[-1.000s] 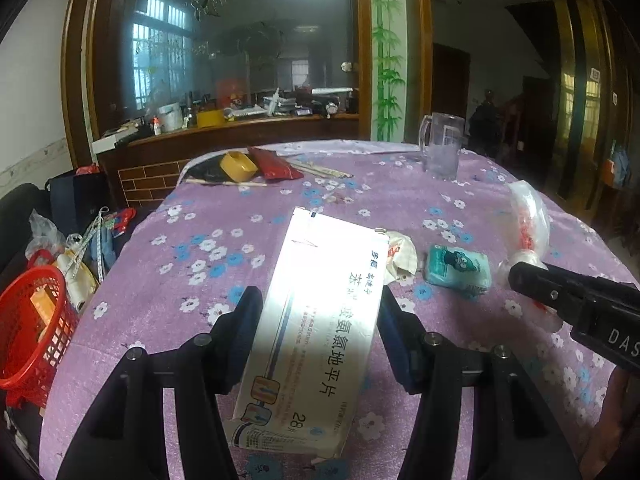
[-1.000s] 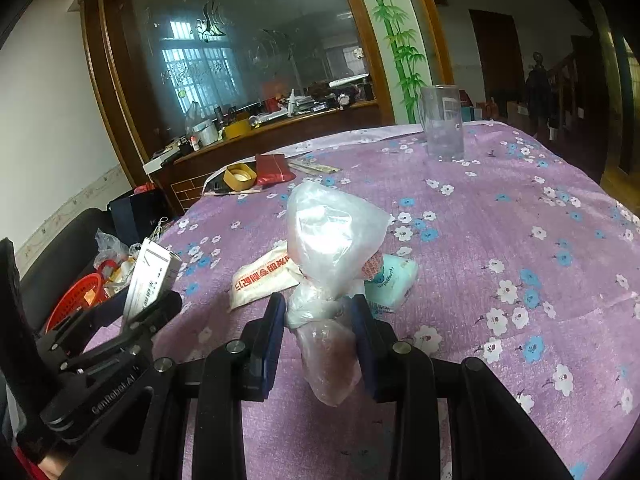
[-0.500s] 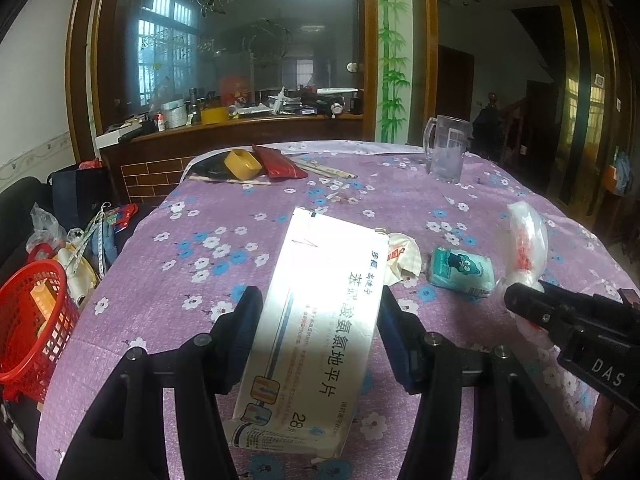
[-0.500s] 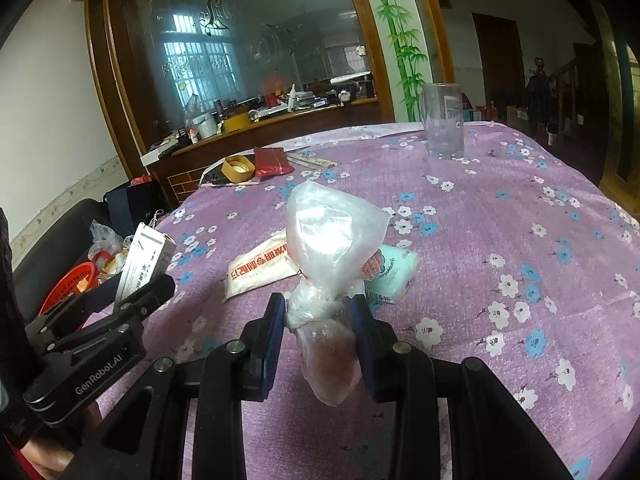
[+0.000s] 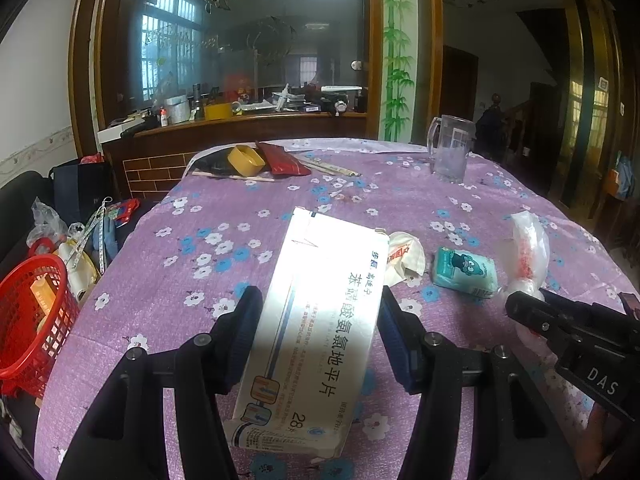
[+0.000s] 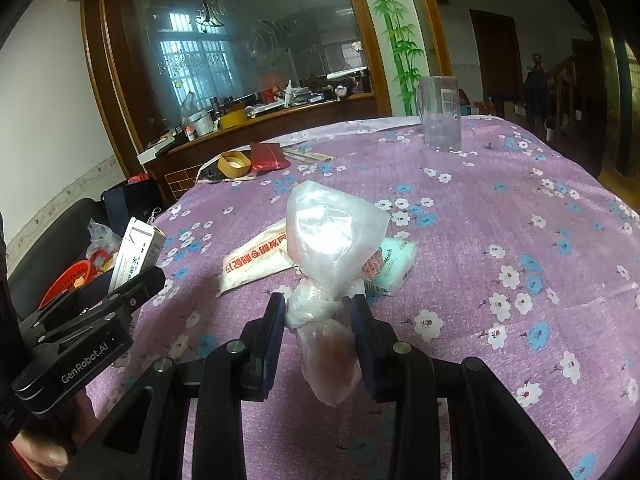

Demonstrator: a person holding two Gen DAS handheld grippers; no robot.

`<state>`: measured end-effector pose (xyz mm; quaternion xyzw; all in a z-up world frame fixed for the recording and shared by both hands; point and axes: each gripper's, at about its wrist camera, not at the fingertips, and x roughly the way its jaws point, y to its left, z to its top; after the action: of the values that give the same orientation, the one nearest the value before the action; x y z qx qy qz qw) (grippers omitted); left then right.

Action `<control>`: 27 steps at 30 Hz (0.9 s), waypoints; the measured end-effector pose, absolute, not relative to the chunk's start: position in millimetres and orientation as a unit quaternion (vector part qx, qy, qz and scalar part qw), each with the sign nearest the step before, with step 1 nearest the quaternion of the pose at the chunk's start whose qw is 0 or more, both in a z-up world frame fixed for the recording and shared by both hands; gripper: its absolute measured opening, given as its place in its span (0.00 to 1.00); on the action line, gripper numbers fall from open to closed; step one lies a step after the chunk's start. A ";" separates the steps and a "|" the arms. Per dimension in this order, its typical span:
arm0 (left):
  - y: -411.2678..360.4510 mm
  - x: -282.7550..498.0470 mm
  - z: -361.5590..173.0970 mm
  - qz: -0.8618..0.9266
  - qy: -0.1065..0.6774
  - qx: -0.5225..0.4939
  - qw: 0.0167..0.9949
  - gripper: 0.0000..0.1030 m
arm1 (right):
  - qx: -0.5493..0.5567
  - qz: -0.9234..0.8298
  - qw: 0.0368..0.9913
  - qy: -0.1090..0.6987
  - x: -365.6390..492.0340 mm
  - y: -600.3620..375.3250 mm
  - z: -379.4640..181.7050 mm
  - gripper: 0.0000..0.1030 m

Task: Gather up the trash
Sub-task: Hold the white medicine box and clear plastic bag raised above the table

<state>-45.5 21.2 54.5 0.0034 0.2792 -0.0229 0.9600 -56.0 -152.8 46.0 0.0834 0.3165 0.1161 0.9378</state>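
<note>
My left gripper (image 5: 318, 334) is shut on a white medicine box (image 5: 316, 328) with Chinese print, held above the purple flowered tablecloth (image 5: 224, 216). My right gripper (image 6: 318, 326) is shut on the knotted neck of a clear plastic bag (image 6: 332, 240), also held above the table. The box also shows in the right wrist view (image 6: 136, 254); the bag also shows in the left wrist view (image 5: 528, 248). A white wrapper with red print (image 6: 256, 260) and a teal tissue pack (image 5: 466, 274) lie on the cloth. A red basket (image 5: 34, 316) stands off the table's left edge.
A clear glass mug (image 5: 450, 152) stands at the far right of the table. A yellow tape roll (image 5: 246, 160), a red pouch (image 5: 282, 160) and chopsticks (image 5: 328, 168) lie at the far edge. Bags and clutter (image 5: 80, 248) sit beside the basket on the left.
Both grippers have kept their hold. The views have shifted only slightly; the right gripper with the bag sits a little lower and nearer in the left wrist view.
</note>
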 end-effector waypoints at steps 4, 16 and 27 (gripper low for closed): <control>21.3 -45.9 54.8 -0.021 0.278 0.004 0.960 0.55 | 0.084 0.121 0.937 0.317 -57.9 -151.5 46.6 0.35; 20.1 -56.9 61.8 -0.022 0.276 0.005 0.961 0.55 | 0.083 0.123 0.936 0.318 -69.4 -154.9 55.9 0.36; 32.6 -74.1 73.5 -0.023 0.267 -0.007 0.963 0.55 | 0.085 0.128 0.935 0.320 -81.5 -154.7 62.2 0.36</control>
<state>-74.1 32.6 73.5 -0.0065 0.2667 -0.0227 0.9635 -81.5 -154.7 62.2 0.0851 0.3200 0.1275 0.9349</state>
